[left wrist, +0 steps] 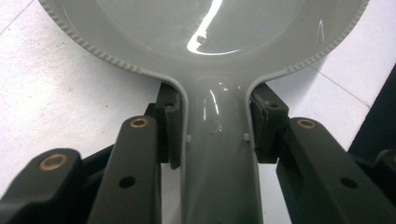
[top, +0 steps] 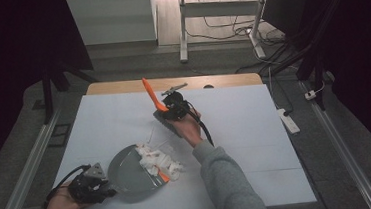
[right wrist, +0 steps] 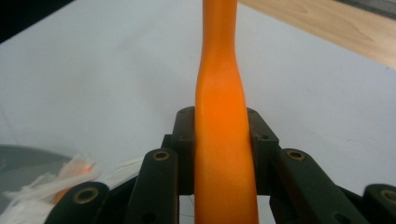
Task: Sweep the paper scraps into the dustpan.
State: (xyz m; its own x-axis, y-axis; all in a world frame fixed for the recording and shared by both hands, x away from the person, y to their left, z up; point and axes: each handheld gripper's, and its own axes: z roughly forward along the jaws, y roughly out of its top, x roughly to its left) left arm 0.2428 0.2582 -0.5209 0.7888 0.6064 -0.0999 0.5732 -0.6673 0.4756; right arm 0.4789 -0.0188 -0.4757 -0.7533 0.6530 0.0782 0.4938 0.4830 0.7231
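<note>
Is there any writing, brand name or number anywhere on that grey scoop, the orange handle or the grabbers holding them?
None can be read. The grey dustpan held by the left gripper shows small raised marks on its handle, too faint to read. The orange brush handle in the right gripper is plain. The white table cover and the scraps of paper carry no print I can make out.

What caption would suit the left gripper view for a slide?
Left tool clamps the handle of a grey dustpan resting on the white table.

Grey floor (top: 120,59) w/ white desk frame (top: 183,24) (cables).
</note>
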